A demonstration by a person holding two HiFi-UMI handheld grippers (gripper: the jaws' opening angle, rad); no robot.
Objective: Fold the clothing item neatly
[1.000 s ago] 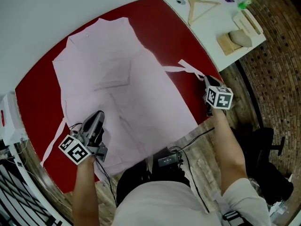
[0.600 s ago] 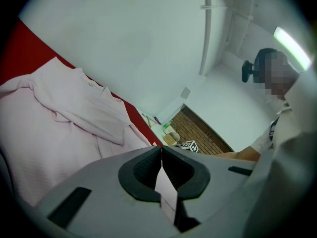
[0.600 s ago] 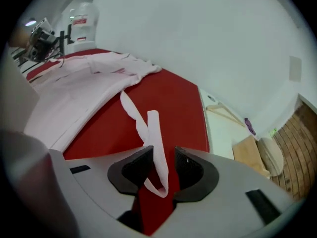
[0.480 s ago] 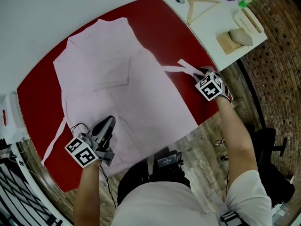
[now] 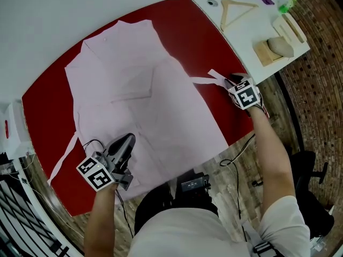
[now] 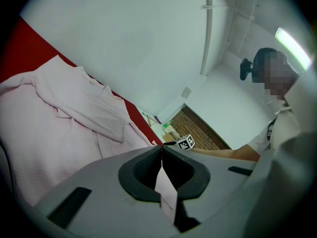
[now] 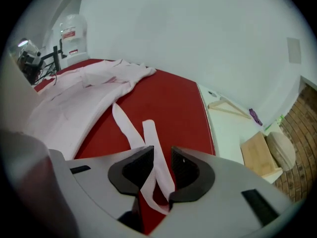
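Observation:
A pale pink apron-like garment (image 5: 134, 100) lies spread flat on the red table (image 5: 177, 31). At its near hem my left gripper (image 5: 126, 143) is shut on a fold of the pink cloth (image 6: 166, 190), which shows pinched between the jaws in the left gripper view. A tie strap (image 5: 206, 79) trails off the garment's right side. My right gripper (image 5: 231, 82) sits over that strap's end; its jaws have just been opening and now stand apart, with the strap (image 7: 130, 128) lying loosely between them. The other strap (image 5: 64, 157) lies at the left.
A white side table (image 5: 252, 31) at the right holds a wooden hanger (image 5: 236, 8), wooden blocks (image 5: 265, 50) and small items. A white bottle (image 5: 10, 130) stands off the table's left end. Cables and a device (image 5: 193, 182) lie at the near edge, over the floor.
My right gripper moved up along the table's edge onto the strap's end and rolled over, and its jaws opened. My left gripper shifted right along the near hem, still holding cloth.

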